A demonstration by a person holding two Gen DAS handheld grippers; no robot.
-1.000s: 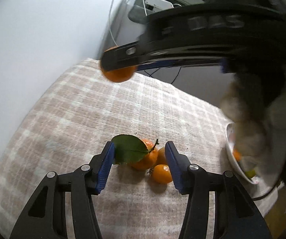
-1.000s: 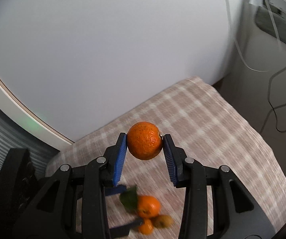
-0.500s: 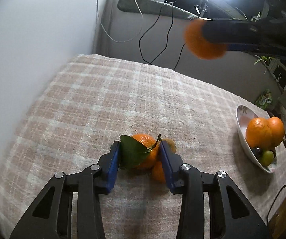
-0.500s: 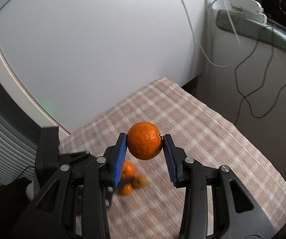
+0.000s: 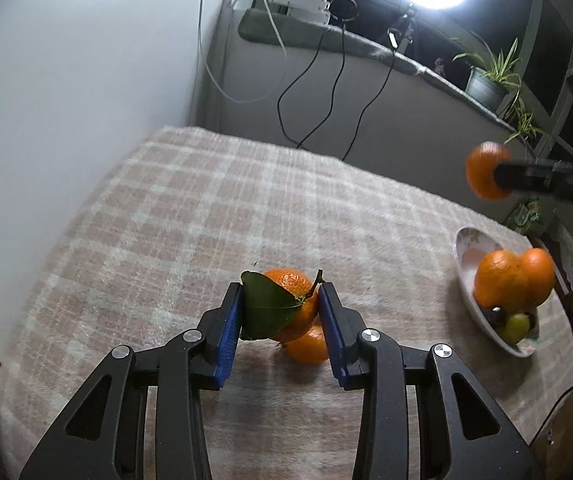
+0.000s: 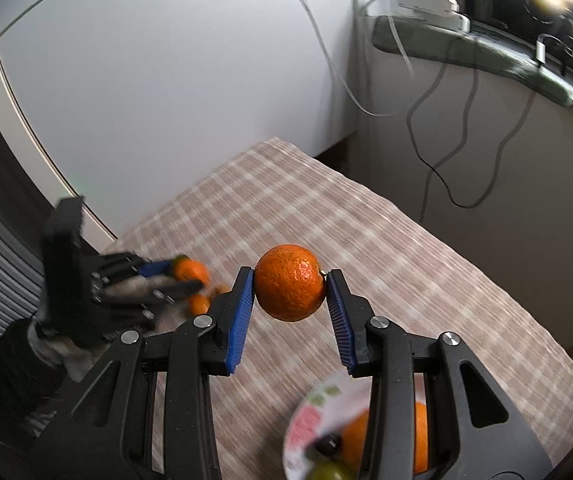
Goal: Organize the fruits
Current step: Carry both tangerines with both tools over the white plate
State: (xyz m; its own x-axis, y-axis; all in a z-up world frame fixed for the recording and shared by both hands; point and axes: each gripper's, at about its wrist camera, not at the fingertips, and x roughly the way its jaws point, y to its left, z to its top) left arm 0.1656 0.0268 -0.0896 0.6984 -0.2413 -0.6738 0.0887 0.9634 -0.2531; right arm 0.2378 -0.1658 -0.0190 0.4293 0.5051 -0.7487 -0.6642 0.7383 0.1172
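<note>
- Our left gripper (image 5: 280,312) has just been closing, and its blue pads (image 5: 230,322) now press on the two sides of a leafy mandarin (image 5: 292,300) that sits on the checked tablecloth (image 5: 214,216).
- One pad lies against the green leaf (image 5: 264,310), not against the peel. We judge that the leaf is thin and smooth, so the grip on that side could slide a little.
- A smaller mandarin (image 5: 306,346) lies just under and beside the held one, touching it. It seems joined by the stem, but we cannot tell this surely; if yes, it will hang as extra weight.
- Our right gripper (image 6: 290,290) is clamped on a round mandarin (image 6: 289,282) and carries it in the air, above the near edge of the patterned bowl (image 6: 310,412).
- This fruit is taken across its widest part, which we think is the best place: it is light, with a soft loose peel that gives under pressure, so only a gentle squeeze is needed.
- The bowl already holds large oranges (image 5: 512,284) and a small green fruit (image 5: 516,326). Little free space remains, and we judge that a round fruit set on top may roll.
</note>
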